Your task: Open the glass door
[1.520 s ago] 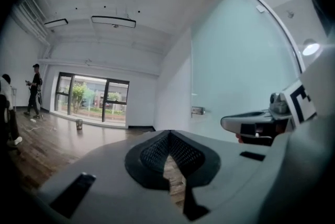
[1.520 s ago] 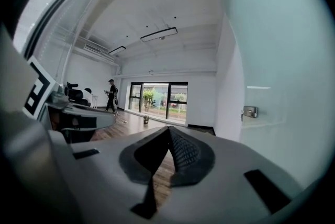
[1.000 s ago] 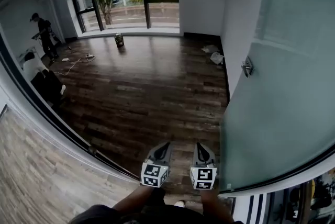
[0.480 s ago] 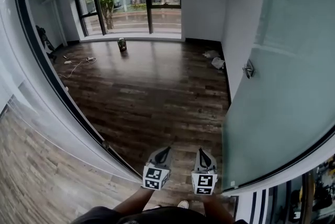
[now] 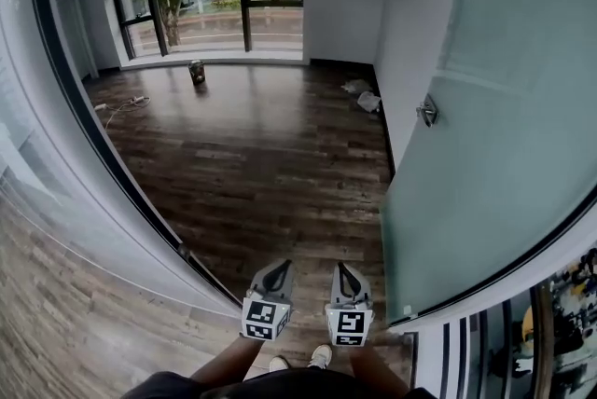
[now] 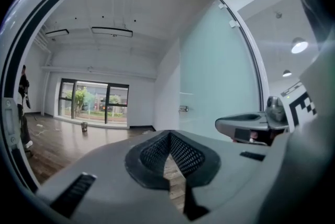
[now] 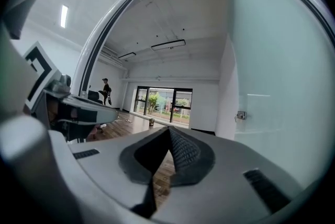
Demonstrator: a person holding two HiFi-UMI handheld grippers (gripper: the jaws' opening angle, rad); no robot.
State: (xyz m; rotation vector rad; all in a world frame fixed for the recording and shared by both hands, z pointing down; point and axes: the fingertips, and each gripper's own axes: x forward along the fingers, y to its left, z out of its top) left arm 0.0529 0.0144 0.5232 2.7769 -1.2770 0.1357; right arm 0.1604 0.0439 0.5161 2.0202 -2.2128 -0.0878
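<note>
Across the head view from the left, a fixed glass panel [image 5: 37, 201] in a dark frame bounds the doorway, with paler planks [image 5: 65, 332] showing at the lower left. Beyond it stretches a dark plank floor [image 5: 252, 164], which carries a cable [image 5: 121, 103] near the left wall, a small can [image 5: 197, 71] in front of the wide window [image 5: 215, 1], and some pale litter [image 5: 366, 97] by the right wall. At bottom centre the left gripper [image 5: 277, 266] and, just beside it, the right gripper [image 5: 342, 268] point forward into the room, each bearing a marker cube. The gripper views show the jaws of both pressed together at the tips, with nothing between them. To their right stands the frosted glass door [image 5: 485, 164], swung open into the room, with its metal handle [image 5: 428, 111] near the edge farther from the grippers. The door's near lower corner lies close to the right gripper but apart from it. In the right gripper view a person [image 7: 106, 90] stands far off at the left side of the room.
</note>
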